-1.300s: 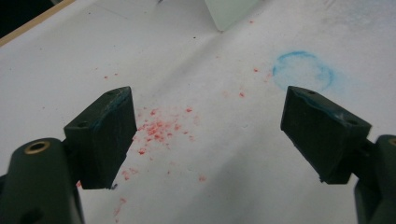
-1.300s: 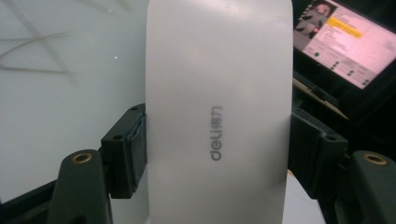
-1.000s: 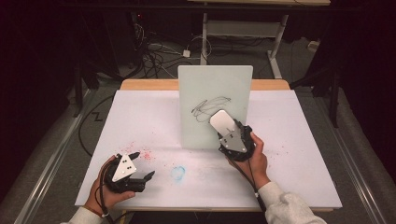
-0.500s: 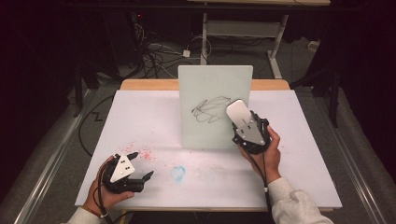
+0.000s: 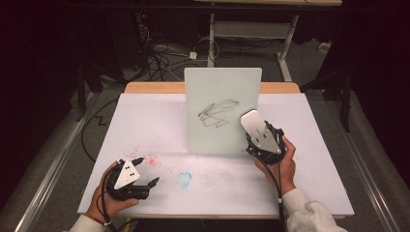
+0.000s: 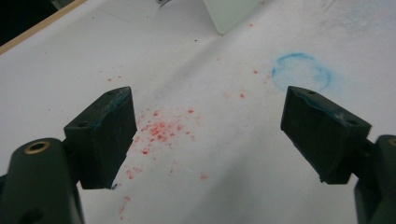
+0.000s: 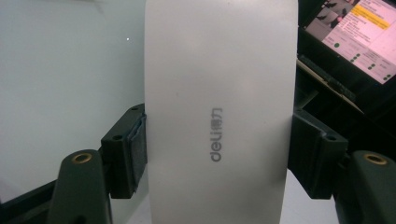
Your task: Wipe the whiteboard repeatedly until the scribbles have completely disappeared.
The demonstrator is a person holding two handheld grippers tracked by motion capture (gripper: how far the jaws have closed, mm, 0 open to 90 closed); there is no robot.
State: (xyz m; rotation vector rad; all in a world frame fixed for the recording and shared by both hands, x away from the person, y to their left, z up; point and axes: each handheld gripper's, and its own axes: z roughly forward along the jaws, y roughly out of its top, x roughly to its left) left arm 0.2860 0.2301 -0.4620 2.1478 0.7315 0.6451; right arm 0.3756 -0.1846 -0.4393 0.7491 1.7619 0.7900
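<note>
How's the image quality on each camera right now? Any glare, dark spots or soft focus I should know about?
High view: table evenly lit, surroundings very dark, board scribble readable. Left gripper view: red specks sharp, far edge softer. Right gripper view: white eraser close and slightly soft, no glare, its logo legible.

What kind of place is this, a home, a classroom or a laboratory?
Most likely a laboratory or a recording workspace. A table covered in white stands on a dark floor with loose cables behind it, a screen glows at the side, and the person's hands hold a left gripper and a right gripper.
</note>
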